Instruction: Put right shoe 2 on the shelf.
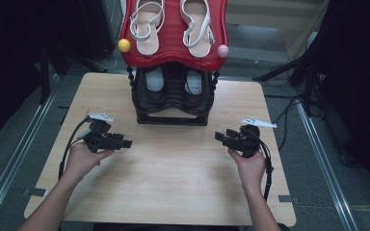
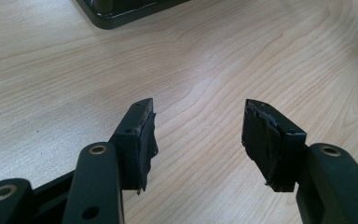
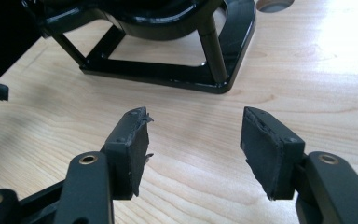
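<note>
Holding white sandals point(image 1: 169, 23) on top, the shoe rack point(image 1: 173, 98) shelves black shoes point(image 1: 174, 86).

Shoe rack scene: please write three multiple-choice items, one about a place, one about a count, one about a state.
1. Where do the white sandals lie?
A. on the red top shelf
B. on the table
C. on the floor

2. How many ball knobs are on that shelf's front corners?
A. one
B. two
C. four

3. How are the left gripper and right gripper?
A. both shut
B. both open, holding nothing
C. each holding a shoe

Answers: 1 A, both rest on the red shelf; 2 B, a yellow knob and a pink knob; 3 B, bare wood shows between the jaws.
</note>
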### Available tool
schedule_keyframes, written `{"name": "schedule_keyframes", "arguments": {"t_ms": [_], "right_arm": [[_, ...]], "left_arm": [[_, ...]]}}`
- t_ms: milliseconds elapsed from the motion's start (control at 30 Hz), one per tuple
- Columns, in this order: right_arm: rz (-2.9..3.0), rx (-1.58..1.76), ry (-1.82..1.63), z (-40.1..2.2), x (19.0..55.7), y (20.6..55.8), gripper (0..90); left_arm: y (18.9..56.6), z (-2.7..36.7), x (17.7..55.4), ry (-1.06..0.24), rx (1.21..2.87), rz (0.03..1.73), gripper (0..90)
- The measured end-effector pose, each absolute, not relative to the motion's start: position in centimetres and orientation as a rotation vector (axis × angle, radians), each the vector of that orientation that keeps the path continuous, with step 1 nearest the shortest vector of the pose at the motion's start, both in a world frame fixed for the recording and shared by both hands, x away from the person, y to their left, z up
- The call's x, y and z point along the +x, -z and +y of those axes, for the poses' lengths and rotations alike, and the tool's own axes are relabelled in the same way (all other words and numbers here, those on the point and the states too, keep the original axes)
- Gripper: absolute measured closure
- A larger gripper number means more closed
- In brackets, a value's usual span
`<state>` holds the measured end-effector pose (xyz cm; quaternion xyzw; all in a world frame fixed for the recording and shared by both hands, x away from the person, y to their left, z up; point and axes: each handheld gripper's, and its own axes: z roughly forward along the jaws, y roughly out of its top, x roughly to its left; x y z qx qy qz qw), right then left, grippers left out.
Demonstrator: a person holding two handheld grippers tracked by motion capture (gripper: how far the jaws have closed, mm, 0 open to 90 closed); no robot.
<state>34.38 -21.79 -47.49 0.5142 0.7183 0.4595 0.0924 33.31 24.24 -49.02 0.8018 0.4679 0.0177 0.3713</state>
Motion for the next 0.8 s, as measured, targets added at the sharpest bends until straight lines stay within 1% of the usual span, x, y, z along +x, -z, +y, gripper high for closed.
{"name": "schedule_keyframes", "arguments": {"t_ms": [367,800], "right_arm": [[2.193,1.549,-1.344,-20.9,35.0,49.6,43.6],[2.191,1.514,-1.316,-20.9,35.0,49.6,43.2]], "left_arm": [[49.2,23.6,33.3,-0.051,2.078,1.185,44.5],[49.3,23.5,33.3,-0.050,2.087,1.180,44.4]]}}
